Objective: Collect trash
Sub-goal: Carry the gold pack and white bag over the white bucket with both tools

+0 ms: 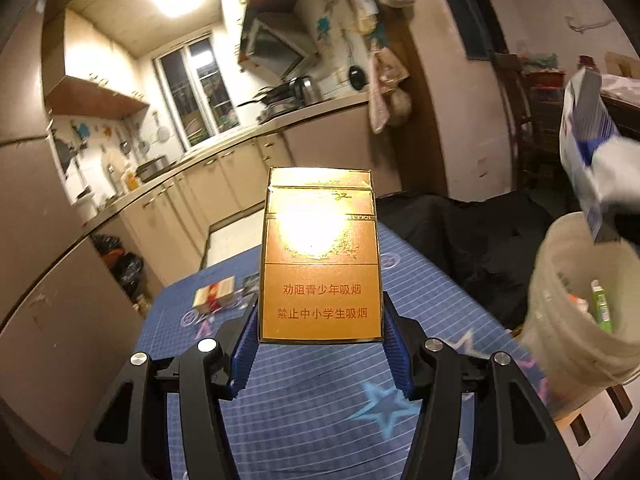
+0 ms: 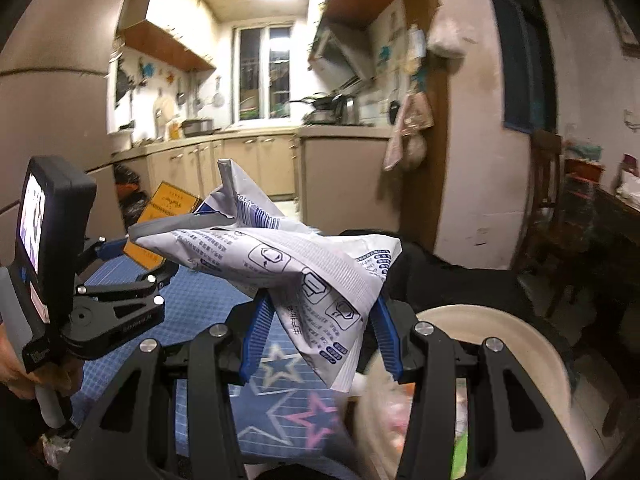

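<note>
My left gripper (image 1: 320, 336) is shut on a gold-orange cigarette box (image 1: 320, 264) and holds it upright above the blue star-patterned tablecloth (image 1: 312, 408). The box also shows in the right wrist view (image 2: 160, 208). My right gripper (image 2: 320, 312) is shut on a crumpled white and blue packet (image 2: 288, 256), held in the air just left of the cream bin (image 2: 520, 344). In the left wrist view the packet (image 1: 584, 140) hangs above the bin (image 1: 560, 320), which holds several bits of trash, among them a green tube (image 1: 602, 308).
A small orange and white box (image 1: 214, 294) and a bit of wrapper (image 1: 250, 284) lie at the table's far end. A black cloth (image 1: 460, 232) covers something behind the table. Kitchen cabinets (image 1: 224, 176) run along the far wall. Wooden furniture (image 2: 592, 216) stands at the right.
</note>
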